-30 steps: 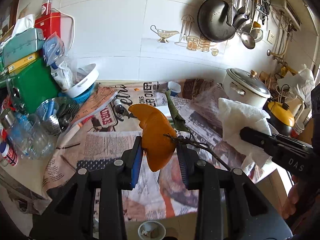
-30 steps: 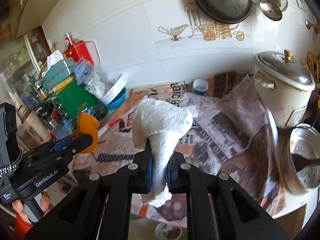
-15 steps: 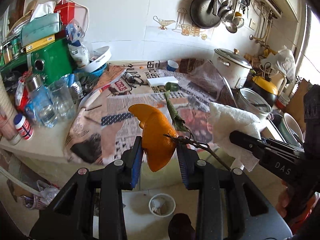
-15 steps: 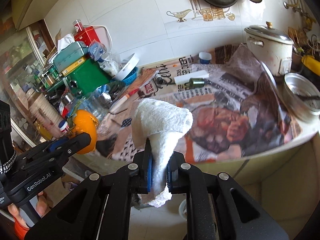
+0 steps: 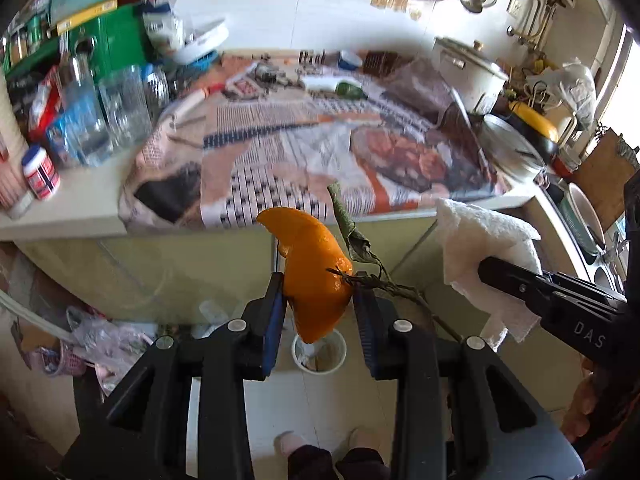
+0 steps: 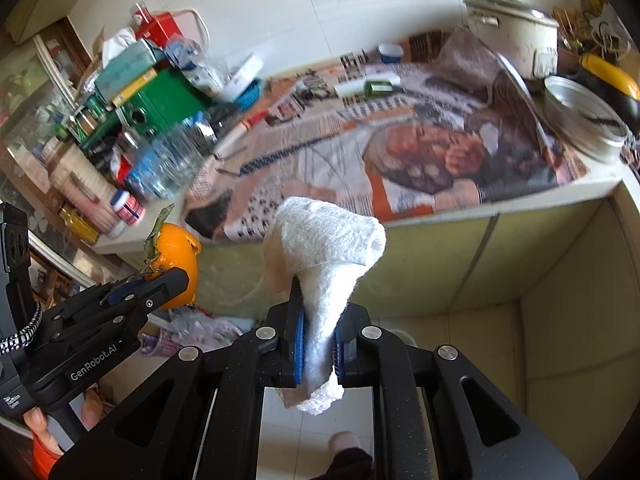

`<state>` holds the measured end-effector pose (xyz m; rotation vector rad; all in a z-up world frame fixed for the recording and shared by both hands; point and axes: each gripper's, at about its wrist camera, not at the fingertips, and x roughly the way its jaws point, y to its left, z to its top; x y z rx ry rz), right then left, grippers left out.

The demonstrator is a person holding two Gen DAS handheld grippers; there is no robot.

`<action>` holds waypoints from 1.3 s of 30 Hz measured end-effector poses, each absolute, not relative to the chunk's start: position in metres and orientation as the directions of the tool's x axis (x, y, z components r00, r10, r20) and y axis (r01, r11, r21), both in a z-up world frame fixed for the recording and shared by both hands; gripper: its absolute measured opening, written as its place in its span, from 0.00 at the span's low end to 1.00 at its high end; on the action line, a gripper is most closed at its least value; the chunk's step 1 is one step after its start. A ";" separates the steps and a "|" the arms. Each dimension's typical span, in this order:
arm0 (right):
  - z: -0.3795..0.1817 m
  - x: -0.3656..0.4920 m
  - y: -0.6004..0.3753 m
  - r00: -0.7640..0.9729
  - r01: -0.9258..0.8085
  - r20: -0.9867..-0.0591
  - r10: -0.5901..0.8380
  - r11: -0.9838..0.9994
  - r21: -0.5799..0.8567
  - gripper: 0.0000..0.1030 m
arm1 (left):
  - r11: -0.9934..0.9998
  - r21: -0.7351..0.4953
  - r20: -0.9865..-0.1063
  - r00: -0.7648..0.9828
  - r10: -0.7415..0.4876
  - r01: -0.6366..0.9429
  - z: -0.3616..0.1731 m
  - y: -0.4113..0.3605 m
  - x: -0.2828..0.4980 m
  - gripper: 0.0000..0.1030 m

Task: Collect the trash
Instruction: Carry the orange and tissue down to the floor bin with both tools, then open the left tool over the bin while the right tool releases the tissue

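Observation:
My left gripper [image 5: 318, 300] is shut on an orange peel [image 5: 312, 268] that carries a dry leaf and twig [image 5: 354, 240]. It hangs off the counter, over the floor, above a small white trash cup [image 5: 319, 354]. My right gripper [image 6: 317, 344] is shut on a crumpled white paper towel [image 6: 326, 248]. In the left wrist view the right gripper [image 5: 486, 270] and its paper towel [image 5: 480, 240] are at the right. In the right wrist view the left gripper [image 6: 176, 280] and orange peel [image 6: 178, 256] are at the left.
A counter [image 5: 64, 220] covered with newspaper [image 5: 304, 160] lies ahead, with glass jars [image 5: 120, 112], a green box [image 5: 104, 44], a white pot [image 5: 468, 72] and a metal bowl [image 6: 584, 116]. Plastic bags [image 5: 96, 336] lie on the floor by the cabinet [image 6: 440, 264]. A person's feet [image 5: 288, 440] show below.
Both grippers have pulled back from the counter and dropped lower, tilting down; the floor and the white cup now show beneath them. Each still grips its item.

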<state>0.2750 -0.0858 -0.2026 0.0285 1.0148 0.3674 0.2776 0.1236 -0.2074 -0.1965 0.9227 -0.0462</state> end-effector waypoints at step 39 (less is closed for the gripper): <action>-0.615 0.369 -0.120 0.055 -0.354 -0.989 0.136 0.929 0.109 0.31 | 0.928 -0.187 -0.958 0.270 -0.099 -0.321 -0.618 0.104 0.329 0.32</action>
